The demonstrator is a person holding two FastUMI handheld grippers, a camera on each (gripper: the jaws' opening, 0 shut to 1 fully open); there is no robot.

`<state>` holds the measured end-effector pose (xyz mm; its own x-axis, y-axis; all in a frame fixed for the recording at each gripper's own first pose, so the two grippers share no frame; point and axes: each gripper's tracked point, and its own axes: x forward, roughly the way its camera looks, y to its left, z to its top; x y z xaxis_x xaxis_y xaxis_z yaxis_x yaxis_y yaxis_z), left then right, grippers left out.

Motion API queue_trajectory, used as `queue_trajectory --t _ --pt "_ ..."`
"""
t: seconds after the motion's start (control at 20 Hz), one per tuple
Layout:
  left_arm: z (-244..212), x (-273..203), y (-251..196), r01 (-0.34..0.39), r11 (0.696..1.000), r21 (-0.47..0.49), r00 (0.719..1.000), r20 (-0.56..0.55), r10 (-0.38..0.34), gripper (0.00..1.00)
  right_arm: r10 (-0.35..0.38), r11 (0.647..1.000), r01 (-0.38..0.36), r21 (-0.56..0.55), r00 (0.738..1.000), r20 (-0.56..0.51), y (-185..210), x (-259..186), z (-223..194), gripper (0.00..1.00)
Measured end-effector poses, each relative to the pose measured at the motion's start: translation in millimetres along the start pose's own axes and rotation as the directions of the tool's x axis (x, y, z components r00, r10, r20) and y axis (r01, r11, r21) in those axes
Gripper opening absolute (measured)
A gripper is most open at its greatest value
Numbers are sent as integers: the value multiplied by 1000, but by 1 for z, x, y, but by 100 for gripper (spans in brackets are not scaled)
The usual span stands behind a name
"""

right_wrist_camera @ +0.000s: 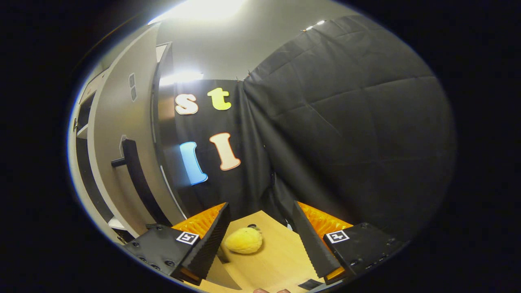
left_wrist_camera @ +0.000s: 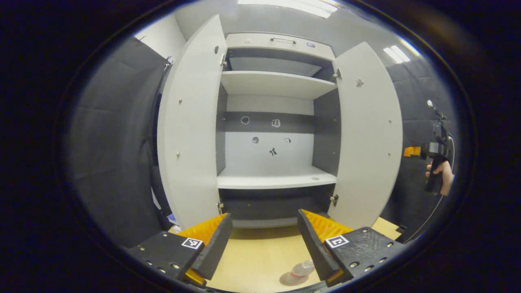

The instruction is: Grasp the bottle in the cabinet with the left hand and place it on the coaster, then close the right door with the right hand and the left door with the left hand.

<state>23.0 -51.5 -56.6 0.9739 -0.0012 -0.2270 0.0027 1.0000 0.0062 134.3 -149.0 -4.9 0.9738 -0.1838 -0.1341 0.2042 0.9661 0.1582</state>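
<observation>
Cabinet (left_wrist_camera: 276,134) fills the centre of the left gripper view, both doors swung wide: left door (left_wrist_camera: 189,130) and right door (left_wrist_camera: 368,134) stand open, shelves bare. In the right gripper view the right door's outer face sits at the left w/ a dark bar handle (right_wrist_camera: 136,179) on it. Light wood table (left_wrist_camera: 260,252) runs under the cabinet front. Left gripper (left_wrist_camera: 264,248) hangs over the table, fingers spread wide, nothing btwn them. Right gripper (right_wrist_camera: 258,244) likewise wide apart & empty; also seen far off at the right edge of the left gripper view, a hand on its grip. Bottle (left_wrist_camera: 300,270) stands on the round coaster (left_wrist_camera: 287,280), low on the table near the left gripper's right finger. Yellow fruit-like item (right_wrist_camera: 244,240) lies on the table btwn the right gripper's fingers, untouched.
</observation>
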Motion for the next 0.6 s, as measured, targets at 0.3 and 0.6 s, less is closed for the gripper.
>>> queue_trajectory --t 0.3,0.6 --pt "60 27 5 -105 994 2 994 3 105 93 152 985 -150 -81 988 25 25 18 32 97" --pt "92 41 13 -190 981 -23 982 -11 190 93 307 939 -305 -157 952 -12 47 28 46 94"
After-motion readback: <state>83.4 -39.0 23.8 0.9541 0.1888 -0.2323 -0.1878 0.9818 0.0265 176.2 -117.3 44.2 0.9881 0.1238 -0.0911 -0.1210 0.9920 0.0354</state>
